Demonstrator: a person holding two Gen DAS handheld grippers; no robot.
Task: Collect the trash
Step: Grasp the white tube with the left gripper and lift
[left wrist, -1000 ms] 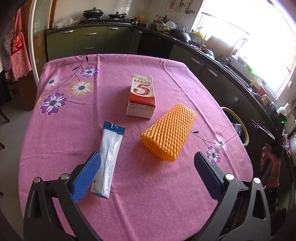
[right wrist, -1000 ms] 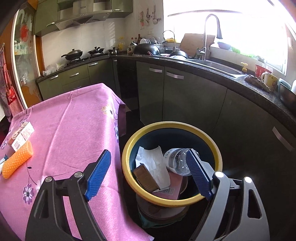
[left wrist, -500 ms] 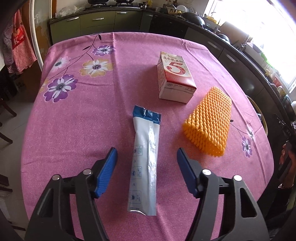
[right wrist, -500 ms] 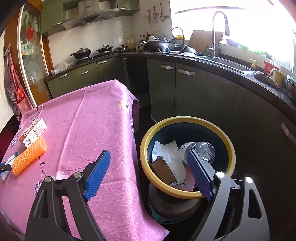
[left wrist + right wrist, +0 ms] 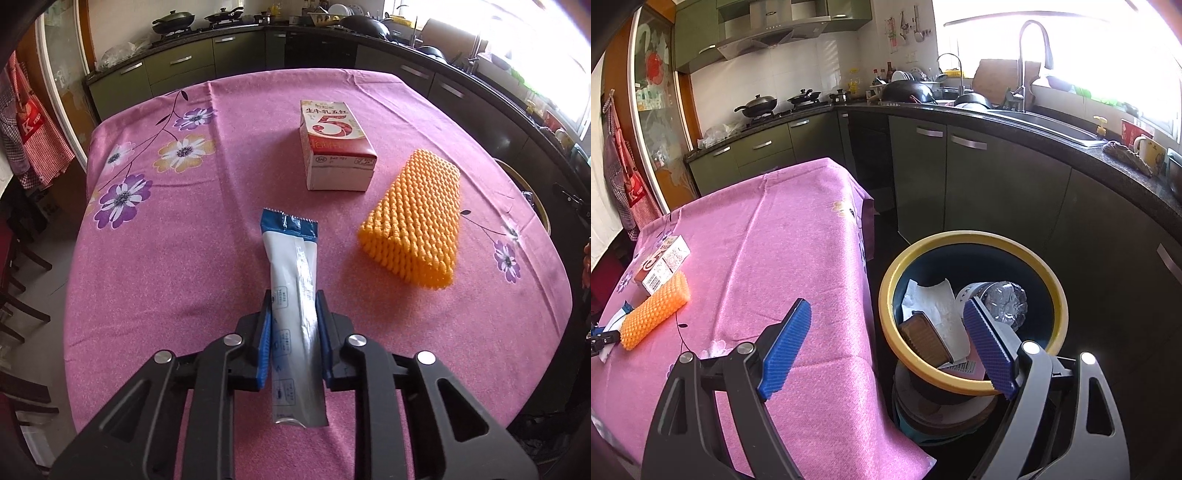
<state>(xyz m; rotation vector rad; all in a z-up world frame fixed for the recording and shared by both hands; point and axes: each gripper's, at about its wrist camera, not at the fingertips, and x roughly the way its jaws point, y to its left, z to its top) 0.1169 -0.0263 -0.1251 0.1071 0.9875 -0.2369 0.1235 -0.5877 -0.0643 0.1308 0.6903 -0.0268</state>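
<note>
A long white wrapper with a blue end [image 5: 291,266] lies on the pink flowered tablecloth [image 5: 184,258]. My left gripper [image 5: 293,299] is over its near half, jaws closing, with the blue pads against both sides of the wrapper. Beyond it lie a red-and-white milk carton [image 5: 334,147] and an orange foam net sleeve [image 5: 417,218]. My right gripper [image 5: 886,306] hangs open and holds nothing, between the table's edge and a yellow-rimmed trash bin [image 5: 960,238]. The bin holds paper, a plastic bottle and a small box.
The bin stands on the floor between the table and dark kitchen cabinets [image 5: 997,192]. A counter with a sink and tap [image 5: 1030,66] runs behind. A striped apron [image 5: 33,140] hangs at the far left. Chairs [image 5: 22,295] stand by the table's left side.
My left gripper has come down and swung over the wrapper, and its jaws have closed from wide apart onto the wrapper's sides. The right gripper has stayed open near the bin.
</note>
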